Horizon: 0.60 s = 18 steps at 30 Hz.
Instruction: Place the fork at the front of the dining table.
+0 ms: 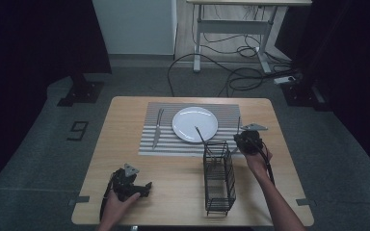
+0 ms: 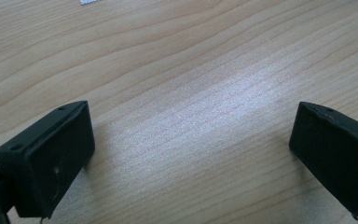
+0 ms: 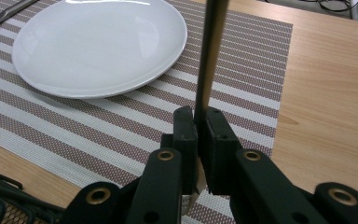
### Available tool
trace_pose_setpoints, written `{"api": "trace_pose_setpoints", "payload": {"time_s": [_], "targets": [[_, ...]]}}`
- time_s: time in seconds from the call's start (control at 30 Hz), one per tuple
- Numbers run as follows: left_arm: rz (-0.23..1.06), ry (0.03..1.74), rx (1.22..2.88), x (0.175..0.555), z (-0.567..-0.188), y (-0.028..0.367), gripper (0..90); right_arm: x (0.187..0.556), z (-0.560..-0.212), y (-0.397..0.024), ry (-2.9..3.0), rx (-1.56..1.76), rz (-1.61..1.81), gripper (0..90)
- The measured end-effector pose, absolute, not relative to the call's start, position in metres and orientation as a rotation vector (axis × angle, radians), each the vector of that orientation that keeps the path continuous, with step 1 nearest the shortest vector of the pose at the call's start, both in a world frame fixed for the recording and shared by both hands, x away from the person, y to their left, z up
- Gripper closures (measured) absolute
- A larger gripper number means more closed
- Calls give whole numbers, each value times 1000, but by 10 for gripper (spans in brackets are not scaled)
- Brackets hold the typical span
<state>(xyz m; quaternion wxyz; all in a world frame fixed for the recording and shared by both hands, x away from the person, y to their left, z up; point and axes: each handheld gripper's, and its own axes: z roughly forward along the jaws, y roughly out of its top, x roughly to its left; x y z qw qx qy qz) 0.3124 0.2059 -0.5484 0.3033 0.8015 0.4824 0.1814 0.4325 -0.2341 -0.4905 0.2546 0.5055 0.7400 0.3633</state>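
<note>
Holding one table knife (image 3: 210, 51) in my right claw (image 3: 196, 128), jaws pinched on its flat metal shaft, just right of the white plate (image 3: 98, 46) over the striped placemat (image 3: 242, 84). I judge it stiff, light and slippery; grip low, across the flats. Left claw (image 2: 191, 149) spread wide, nothing held, over bare desk (image 2: 177, 60).

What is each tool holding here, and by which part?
The right tool is shut on a slim metal utensil, gripping its shaft low down; which utensil it is cannot be told. The left tool is open over the table, holding nothing.
</note>
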Motion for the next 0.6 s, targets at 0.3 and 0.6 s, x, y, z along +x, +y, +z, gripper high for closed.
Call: {"api": "trace_pose_setpoints", "payload": {"time_s": [0.3, 0.6], "targets": [[481, 1279, 2122, 312, -548, 206, 0, 438, -493, -238, 1991, 1407, 990, 854], [481, 1279, 2122, 312, -549, 206, 0, 448, -494, -242, 1993, 1439, 986, 859]]}}
